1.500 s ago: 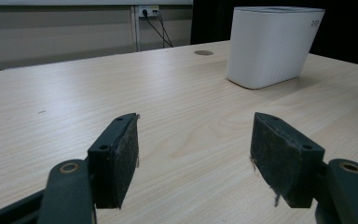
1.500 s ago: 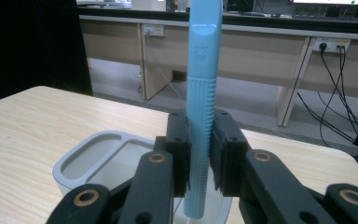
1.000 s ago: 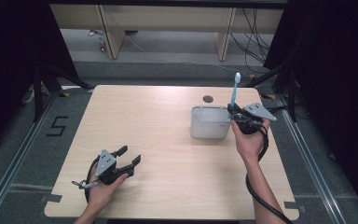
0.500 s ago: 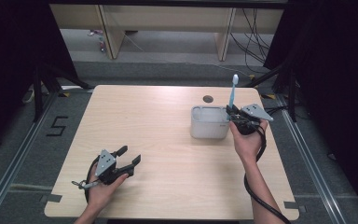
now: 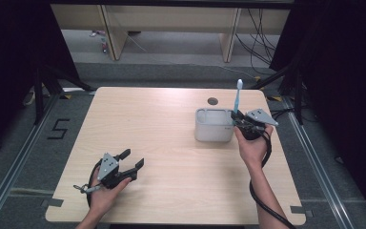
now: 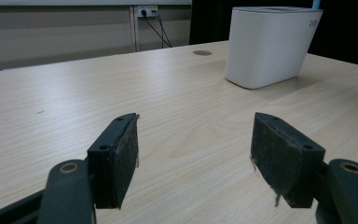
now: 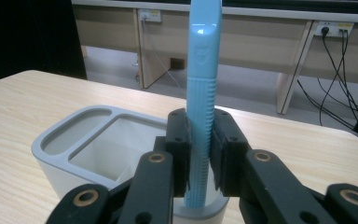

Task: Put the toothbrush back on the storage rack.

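Upright, a light blue toothbrush (image 7: 202, 98) is clenched between the right gripper (image 5: 240, 122)'s jaws, its lower end over the white holder (image 5: 213, 125)'s right compartment, apparently for a straight drop. Well apart, the left gripper (image 5: 131, 162) rests released on the bare wooden table (image 5: 171, 143). Nothing obstructs.

Right tongs (image 7: 200, 154) clamped on a light blue toothbrush (image 7: 202, 107), handle upright between the two black jaws, top cut off by the frame edge. Lower end of the handle dipping into the near corner of a white holder (image 7: 70, 140) with several open compartments, standing on the pale wood tabletop (image 7: 23, 98). Beyond the far edge: grey floor, wooden furniture legs (image 7: 147, 51), wall sockets (image 7: 149, 16), black cables (image 7: 335, 74) hanging at right
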A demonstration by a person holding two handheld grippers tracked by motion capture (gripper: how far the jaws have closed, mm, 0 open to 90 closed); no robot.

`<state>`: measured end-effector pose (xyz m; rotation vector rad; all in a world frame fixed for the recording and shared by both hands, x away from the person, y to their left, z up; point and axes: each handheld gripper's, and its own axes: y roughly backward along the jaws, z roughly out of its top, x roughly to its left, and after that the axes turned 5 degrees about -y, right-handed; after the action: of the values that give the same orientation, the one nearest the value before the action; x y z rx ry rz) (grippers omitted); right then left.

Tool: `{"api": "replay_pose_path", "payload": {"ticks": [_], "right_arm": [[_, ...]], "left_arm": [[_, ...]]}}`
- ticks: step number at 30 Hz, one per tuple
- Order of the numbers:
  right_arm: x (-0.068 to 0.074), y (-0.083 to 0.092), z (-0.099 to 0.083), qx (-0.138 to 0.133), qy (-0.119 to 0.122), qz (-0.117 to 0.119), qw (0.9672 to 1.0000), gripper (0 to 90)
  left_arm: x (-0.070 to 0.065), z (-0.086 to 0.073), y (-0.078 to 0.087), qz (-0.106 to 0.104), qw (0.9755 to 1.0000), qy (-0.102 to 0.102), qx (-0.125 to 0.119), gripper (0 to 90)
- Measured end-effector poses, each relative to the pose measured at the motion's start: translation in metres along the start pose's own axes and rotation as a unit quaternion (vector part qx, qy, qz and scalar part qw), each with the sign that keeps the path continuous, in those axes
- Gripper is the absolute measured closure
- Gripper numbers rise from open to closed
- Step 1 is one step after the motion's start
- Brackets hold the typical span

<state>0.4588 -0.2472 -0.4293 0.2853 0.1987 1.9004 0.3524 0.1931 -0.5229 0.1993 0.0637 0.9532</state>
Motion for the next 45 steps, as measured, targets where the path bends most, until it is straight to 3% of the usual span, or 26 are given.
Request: {"api": "replay_pose_path", "payload": {"ticks": [2,10,15,18,19,22,23,25,33,34,36,39,45], "right_arm": [[-0.002,0.0,-0.001,0.0,0.012,-0.002,0.9999,78.8],[-0.002,-0.001,-0.006,0.005,0.001,0.003,1.0,78.8],[-0.003,0.0,-0.007,0.007,0.01,-0.001,0.9999,78.7],[-0.001,0.0,-0.009,0.013,-0.003,0.0,0.9999,78.7],[-0.002,0.0,-0.009,0.008,0.01,-0.003,0.9999,78.7],[-0.001,-0.001,-0.011,0.012,0.012,0.0,0.9999,78.7],[0.001,-0.001,-0.013,0.015,-0.004,0.0,0.9999,78.8],[-0.001,-0.001,-0.014,0.015,0.009,0.0,0.9999,78.8],[0.0,-0.001,-0.016,0.017,-0.004,0.004,0.9998,78.7],[-0.002,-0.002,-0.016,0.014,0.007,0.003,0.9999,78.7],[-0.002,-0.002,-0.017,0.016,0.004,0.007,0.9998,78.7],[0.001,-0.001,-0.018,0.019,-0.005,-0.001,0.9998,78.7],[-0.001,-0.001,-0.019,0.02,0.01,-0.003,0.9998,77.3]], "left_arm": [[0.0,0.0,0.0,-0.001,1.0,-0.001,-0.001,31.7],[-0.001,0.0,0.0,0.0,1.0,-0.002,0.0,31.7],[-0.001,0.0,0.0,0.0,1.0,-0.002,0.0,31.7],[-0.001,0.0,0.0,0.0,1.0,-0.002,0.0,31.7],[-0.001,0.0,0.0,0.0,1.0,-0.001,0.0,31.7],[-0.001,0.0,0.0,0.0,1.0,-0.003,0.0,31.7],[-0.001,0.0,0.0,0.0,1.0,-0.003,0.0,31.7],[-0.001,0.0,0.0,0.0,1.0,-0.003,0.0,31.7],[-0.002,0.0,0.0,0.001,1.0,-0.004,0.002,31.7],[-0.002,0.0,0.0,0.0,1.0,-0.004,0.002,31.7],[-0.002,0.0,0.0,-0.001,1.0,-0.003,0.001,31.7],[-0.002,0.0,0.0,-0.001,1.0,-0.004,0.001,31.7],[-0.002,0.0,0.0,-0.001,1.0,-0.002,0.001,31.7]]}}
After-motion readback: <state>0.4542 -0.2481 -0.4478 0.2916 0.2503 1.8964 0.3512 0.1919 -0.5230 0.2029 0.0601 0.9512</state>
